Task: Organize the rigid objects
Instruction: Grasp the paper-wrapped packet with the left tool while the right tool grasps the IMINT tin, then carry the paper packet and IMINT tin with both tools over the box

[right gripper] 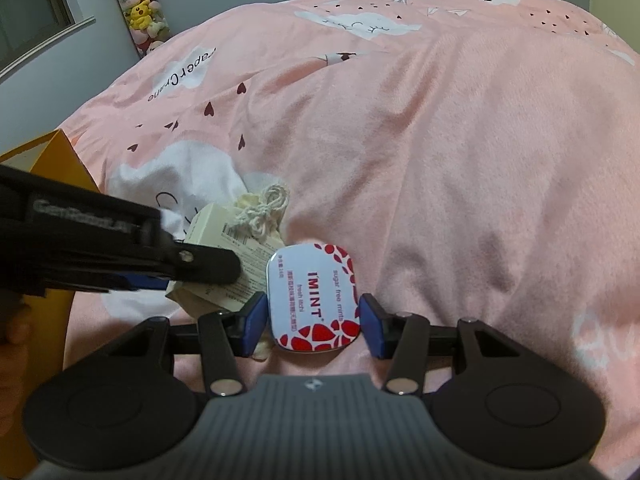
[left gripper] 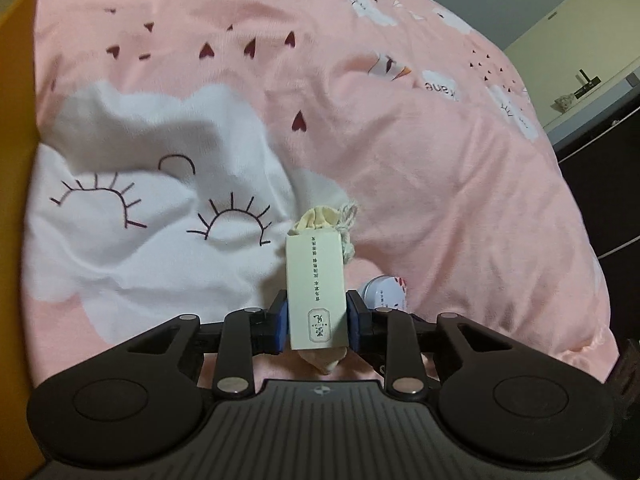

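My left fingers [left gripper: 316, 322] are pinching the cream box [left gripper: 316, 292] across its narrow sides, blue pads flat on both long faces, near its lower end. It's thin card, so light and stiff enough, but it'll dent if I squeeze hard; the smooth faces could slip, so gripping the short width w/ full pad contact looks right. A soft drawstring pouch [left gripper: 318, 218] sits under and beyond the box, w/ its cord bunched at the far end. Can't tell if the pouch is caught in my grip or just lying beneath.

My right fingers [right gripper: 314, 322] are spread around the mint tin [right gripper: 314, 300]. The left pad is about at the tin's edge and the right pad stands just off it, so not clamped yet, I'd say. The tin lies flat on the bed [right gripper: 460, 200], lid up. Metal, rigid, light, w/ slick rounded corners, so best taken across the two straight sides, pads centred, or it may squirt out. The soft bedding will give under it, so I'd go gently.

Both things sit close together on the near part of the bed, box just left of tin. A yellow box [right gripper: 56, 160] stands at the left, prob. where they go.
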Action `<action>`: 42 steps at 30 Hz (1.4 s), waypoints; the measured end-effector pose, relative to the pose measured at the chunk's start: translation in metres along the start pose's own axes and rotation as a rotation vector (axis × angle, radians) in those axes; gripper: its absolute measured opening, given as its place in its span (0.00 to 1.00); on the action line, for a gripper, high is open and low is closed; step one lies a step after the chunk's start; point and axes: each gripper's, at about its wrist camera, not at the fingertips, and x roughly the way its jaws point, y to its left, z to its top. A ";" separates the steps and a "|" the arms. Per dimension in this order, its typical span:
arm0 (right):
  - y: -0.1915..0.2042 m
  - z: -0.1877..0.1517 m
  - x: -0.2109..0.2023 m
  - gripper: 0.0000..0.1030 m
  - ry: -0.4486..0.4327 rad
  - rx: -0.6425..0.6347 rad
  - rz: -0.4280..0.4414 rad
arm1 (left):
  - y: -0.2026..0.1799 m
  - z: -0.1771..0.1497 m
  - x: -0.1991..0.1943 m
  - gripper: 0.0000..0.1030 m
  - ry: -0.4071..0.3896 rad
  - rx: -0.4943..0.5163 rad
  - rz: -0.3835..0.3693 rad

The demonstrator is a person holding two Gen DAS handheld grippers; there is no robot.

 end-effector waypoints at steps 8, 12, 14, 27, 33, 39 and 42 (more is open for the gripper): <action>-0.002 0.002 0.005 0.49 -0.008 0.002 0.025 | -0.002 -0.009 -0.008 0.31 -0.041 0.030 0.011; 0.003 0.002 -0.002 0.48 -0.014 -0.012 0.028 | -0.007 -0.016 -0.024 0.30 -0.097 0.055 0.017; 0.005 0.000 -0.007 0.48 -0.021 -0.019 0.025 | -0.007 -0.019 -0.031 0.30 -0.116 0.049 0.016; 0.040 -0.003 -0.065 0.48 -0.128 -0.103 0.083 | -0.005 -0.044 -0.125 0.30 -0.325 0.045 0.006; 0.080 0.006 -0.096 0.48 -0.174 -0.185 0.147 | 0.012 -0.044 -0.166 0.30 -0.391 0.059 0.064; 0.131 0.019 -0.115 0.48 -0.203 -0.292 0.219 | 0.043 -0.034 -0.199 0.30 -0.412 0.056 0.093; 0.159 0.027 -0.115 0.48 -0.202 -0.361 0.249 | 0.065 -0.022 -0.210 0.30 -0.399 0.060 0.115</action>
